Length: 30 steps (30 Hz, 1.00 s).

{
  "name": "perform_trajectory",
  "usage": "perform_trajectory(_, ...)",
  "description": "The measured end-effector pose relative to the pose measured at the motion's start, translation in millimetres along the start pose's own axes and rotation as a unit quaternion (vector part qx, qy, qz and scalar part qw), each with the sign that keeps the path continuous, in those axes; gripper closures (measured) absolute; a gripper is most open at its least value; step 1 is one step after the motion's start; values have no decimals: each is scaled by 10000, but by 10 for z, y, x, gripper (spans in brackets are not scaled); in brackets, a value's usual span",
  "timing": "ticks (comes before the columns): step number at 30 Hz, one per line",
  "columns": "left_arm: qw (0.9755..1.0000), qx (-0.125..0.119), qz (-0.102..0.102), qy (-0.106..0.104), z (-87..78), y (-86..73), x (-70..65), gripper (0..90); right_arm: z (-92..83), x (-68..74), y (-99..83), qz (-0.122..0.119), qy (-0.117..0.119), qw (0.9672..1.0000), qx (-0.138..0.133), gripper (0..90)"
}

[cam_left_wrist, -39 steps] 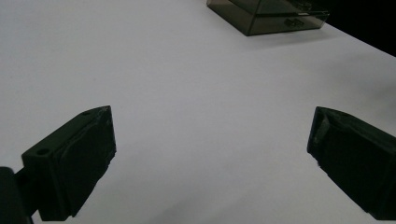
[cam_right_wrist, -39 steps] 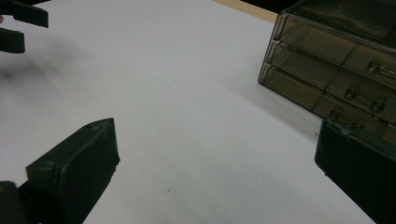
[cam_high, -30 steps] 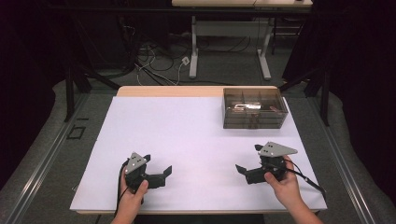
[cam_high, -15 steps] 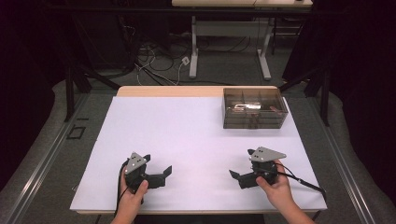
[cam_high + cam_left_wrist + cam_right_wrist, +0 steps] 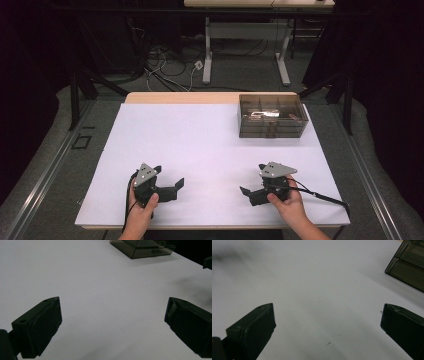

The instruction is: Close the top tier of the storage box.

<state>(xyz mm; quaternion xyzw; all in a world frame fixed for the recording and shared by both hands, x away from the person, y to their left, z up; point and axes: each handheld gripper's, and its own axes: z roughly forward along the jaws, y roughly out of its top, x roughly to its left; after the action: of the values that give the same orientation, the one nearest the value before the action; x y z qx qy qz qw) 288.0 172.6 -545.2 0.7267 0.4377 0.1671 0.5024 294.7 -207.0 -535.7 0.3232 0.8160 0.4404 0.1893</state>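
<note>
Left tongs [image 5: 172,184]: spread, empty, low over white tabletop [image 5: 200,150].
Right tongs [image 5: 250,192]: spread, empty.
Smoked box [image 5: 272,116]: far right corner.

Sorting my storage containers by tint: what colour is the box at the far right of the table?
The box is see-through smoky grey-brown, clearest in the high view.

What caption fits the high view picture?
Two open hand-held grippers, left and right, rest on a white table near a box.
</note>
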Motion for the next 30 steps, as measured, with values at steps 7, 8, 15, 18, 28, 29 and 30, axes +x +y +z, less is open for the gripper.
perform_trajectory(7, 10000, 0, 12, -12, 2, -1, -5, 12, 88, 38, -57, -39, 25, 10000, 11, 0)
perform_trajectory(8, 10000, 1, 14, -12, 2, -1, -5, 12, 84, 37, -56, -37, 35, 10000, 39, 0)
perform_trajectory(15, 10000, 22, 15, -19, 3, -4, -6, 12, 107, 33, -95, -27, 45, 10000, -64, 0)
perform_trajectory(18, 10000, 17, 26, -22, 7, -5, -10, 12, 101, 18, -102, -47, 35, 10000, -12, 0)
perform_trajectory(28, 10000, 11, 33, -48, 5, -3, -15, 12, 77, 6, -146, 19, 15, 10000, 14, 0)
perform_trajectory(29, 10000, 10, 34, -50, 6, -3, -14, 12, 76, 2, -149, 37, -8, 10000, -22, 0)
perform_trajectory(30, 10000, 7, 36, -49, 7, -3, -14, 12, 74, -5, -149, 55, 35, 10000, -18, 0)
